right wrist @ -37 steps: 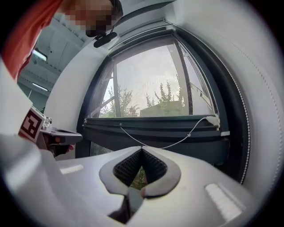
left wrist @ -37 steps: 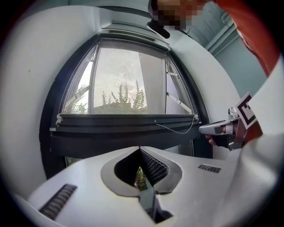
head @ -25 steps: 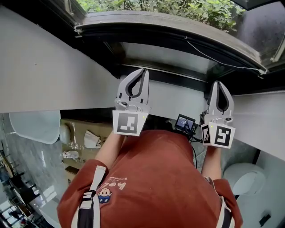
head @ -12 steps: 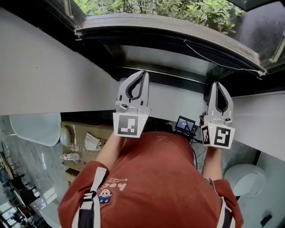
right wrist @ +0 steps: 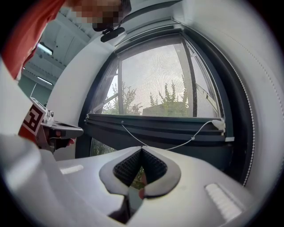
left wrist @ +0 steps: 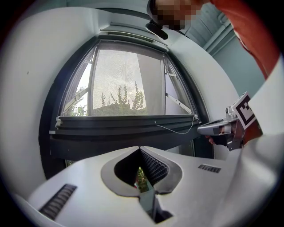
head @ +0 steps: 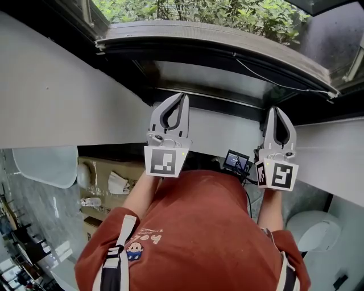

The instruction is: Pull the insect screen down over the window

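Observation:
The insect screen's mesh (left wrist: 126, 82) covers the upper window, and its dark bottom bar (left wrist: 128, 122) runs across about two thirds of the way down. A thin white cord (left wrist: 175, 130) hangs in a loop from the bar (right wrist: 155, 124). My left gripper (left wrist: 140, 149) is shut and empty. It points level at the window, just short of and below the bar. My right gripper (right wrist: 142, 149) is also shut with nothing in it, at the same height to the right. In the head view, both the left gripper (head: 182, 96) and the right gripper (head: 277, 109) stop short of the dark frame (head: 216, 51).
The window is set in a deep white reveal (head: 51, 96). Greenery (head: 227, 11) shows outside. Below my arms are a cardboard box (head: 108, 170), a small lit screen (head: 236, 161) and a white basin (head: 313, 227).

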Demonstrator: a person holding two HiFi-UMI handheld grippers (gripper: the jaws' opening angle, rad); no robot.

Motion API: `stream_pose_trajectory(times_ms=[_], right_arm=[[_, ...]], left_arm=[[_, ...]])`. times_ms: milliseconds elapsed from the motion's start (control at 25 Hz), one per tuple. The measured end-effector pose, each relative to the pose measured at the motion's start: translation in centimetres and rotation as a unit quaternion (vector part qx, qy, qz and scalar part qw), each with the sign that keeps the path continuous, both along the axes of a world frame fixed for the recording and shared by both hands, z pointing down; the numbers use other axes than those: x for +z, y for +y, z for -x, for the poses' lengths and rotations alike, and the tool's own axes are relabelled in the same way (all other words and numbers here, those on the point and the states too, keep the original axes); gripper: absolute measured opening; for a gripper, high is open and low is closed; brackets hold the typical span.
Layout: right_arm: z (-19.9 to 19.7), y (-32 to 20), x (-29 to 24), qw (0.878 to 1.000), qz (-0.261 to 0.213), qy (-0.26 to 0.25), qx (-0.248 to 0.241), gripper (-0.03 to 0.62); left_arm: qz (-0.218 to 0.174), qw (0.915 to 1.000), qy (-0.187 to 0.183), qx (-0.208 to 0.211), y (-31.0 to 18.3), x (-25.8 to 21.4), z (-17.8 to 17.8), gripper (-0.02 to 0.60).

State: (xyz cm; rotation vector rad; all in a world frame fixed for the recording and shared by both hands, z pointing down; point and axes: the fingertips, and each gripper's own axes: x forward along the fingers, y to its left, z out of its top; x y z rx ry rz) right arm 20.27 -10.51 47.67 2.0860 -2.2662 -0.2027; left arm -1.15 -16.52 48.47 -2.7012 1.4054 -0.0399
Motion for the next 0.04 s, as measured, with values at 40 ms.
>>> stream_pose_trajectory(times_ms=[40], right_arm=[[-0.01,0.00,0.02,1.000,0.001,0.000,0.000,0.009]], left_arm=[[0.000,1.0000,-0.001,0.000,0.00,0.01,-0.01,0.005]])
